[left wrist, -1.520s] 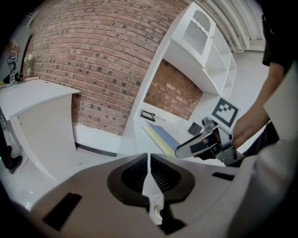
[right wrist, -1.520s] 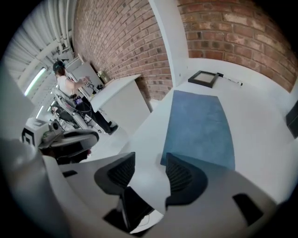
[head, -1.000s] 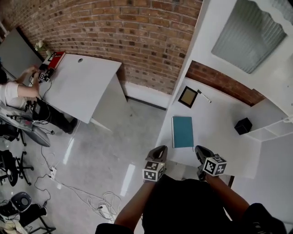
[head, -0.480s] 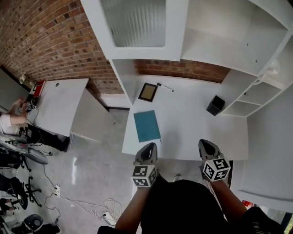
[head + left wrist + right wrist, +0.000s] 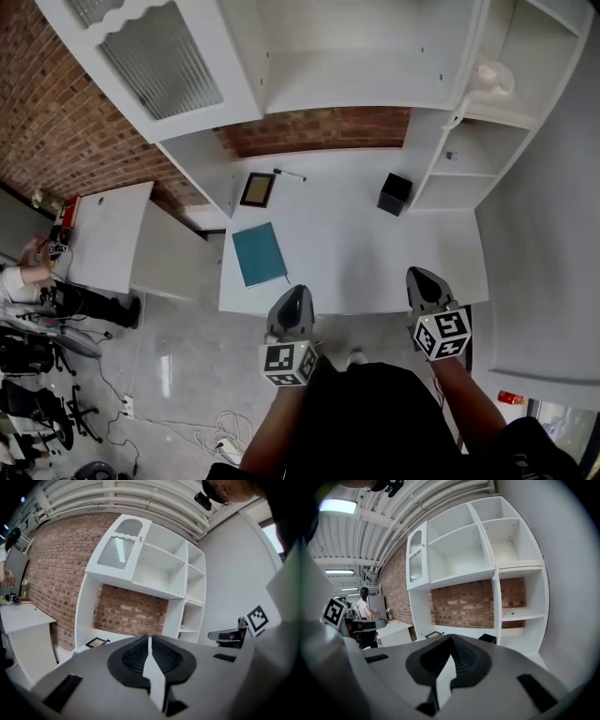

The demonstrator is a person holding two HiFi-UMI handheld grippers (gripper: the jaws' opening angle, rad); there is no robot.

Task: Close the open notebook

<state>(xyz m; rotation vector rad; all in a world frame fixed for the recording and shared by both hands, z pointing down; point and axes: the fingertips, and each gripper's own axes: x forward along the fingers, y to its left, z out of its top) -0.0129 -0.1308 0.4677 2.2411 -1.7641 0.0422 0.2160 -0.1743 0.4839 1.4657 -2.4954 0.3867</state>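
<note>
Nearest, the left gripper (image 5: 292,296) and the right gripper (image 5: 421,279) hang at the white desk's (image 5: 375,267) near edge, each with jaws pressed together on nothing. Farther left, the teal notebook (image 5: 259,254) lies flat and closed. Beyond it are a small frame (image 5: 257,189), a pen (image 5: 290,174) and a black box (image 5: 395,194).

On the desk (image 5: 352,255) the notebook (image 5: 259,254) lies left; a frame (image 5: 257,189) behind it; a pen (image 5: 290,174) just right of the frame; a box (image 5: 395,194) further right.
</note>
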